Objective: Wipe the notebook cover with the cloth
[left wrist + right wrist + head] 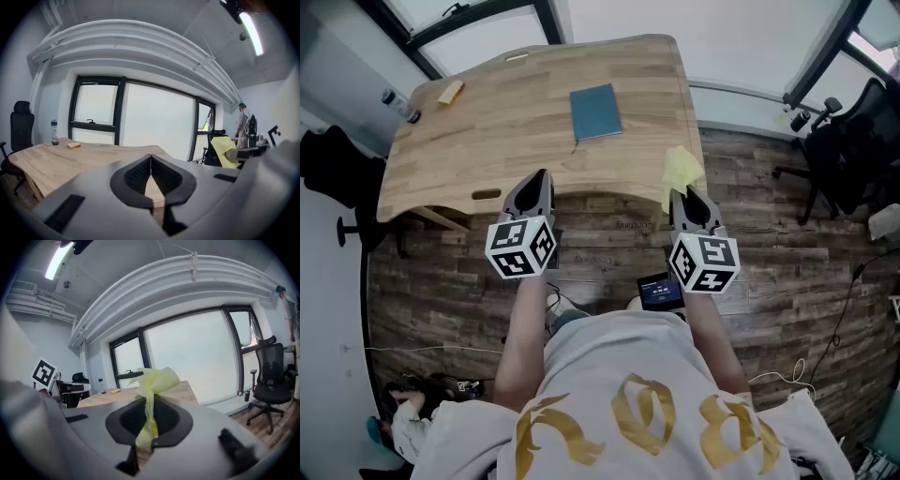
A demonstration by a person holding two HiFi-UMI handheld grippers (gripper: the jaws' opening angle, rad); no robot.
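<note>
Just near table edge (581, 192): cloth (682, 172).

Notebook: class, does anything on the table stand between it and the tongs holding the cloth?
Nothing visible does. The right tongs grip the yellow cloth at the near edge of the table; only bare wood separates them from the blue notebook. The bottle and yellow block sit far left.

The table (506, 131) is pale wood, smooth and matt. The notebook (595, 112) has a matt cover, and the cloth (680, 169) looks thin, soft and crumpled.
</note>
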